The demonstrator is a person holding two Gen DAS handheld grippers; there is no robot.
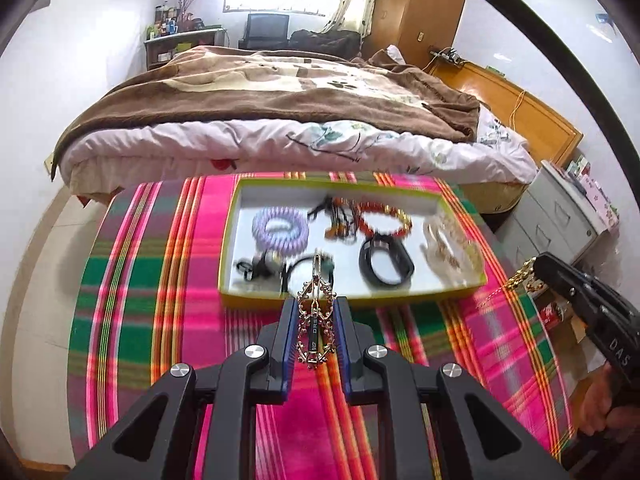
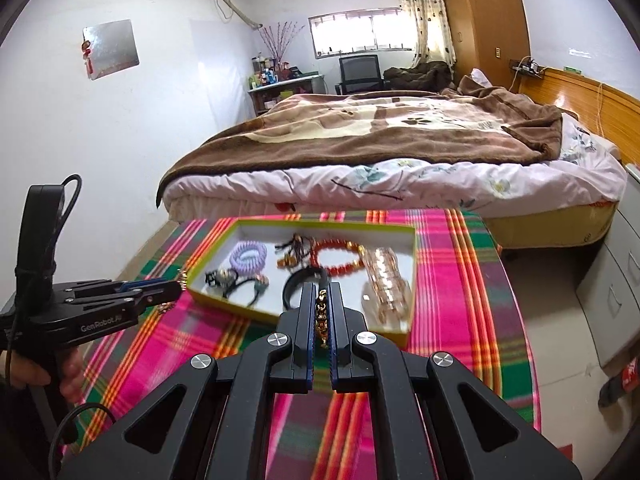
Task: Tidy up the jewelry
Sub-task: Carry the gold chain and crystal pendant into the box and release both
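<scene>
Bench: a round bench (image 1: 160, 280) under a pink, green and orange plaid cloth stands before a bed (image 1: 280, 92) with a brown blanket.
Tray: a shallow yellow-rimmed tray (image 1: 352, 302) sits mid-bench, already holding a lilac coil band (image 1: 280, 229), a red bead bracelet (image 1: 384, 218), a black wristband (image 1: 385, 264), dark hair ties and a pale gold chain bracelet (image 1: 452, 248).
Left tool: the left tool (image 1: 315, 320) is pinched on a gold openwork ornament (image 1: 316, 308), held above the cloth just short of the tray's near rim.
Right tool: the right tool (image 2: 321, 312) is pressed together on a gold chain (image 2: 321, 318), poised over the tray's near edge.
Risk, crowding: the tray looks nearly full; a careless drop could land either piece on the hair ties and tangle it.
Risk, snagging: the ornament's open links may catch on the blue pads (image 1: 291, 320) at release and be dragged back out.
Risk, shortfall: letting go now would likely leave the ornament on the cloth, outside the rim.
Risk, slip: the thin chain hangs by a small bite and could slide free.
</scene>
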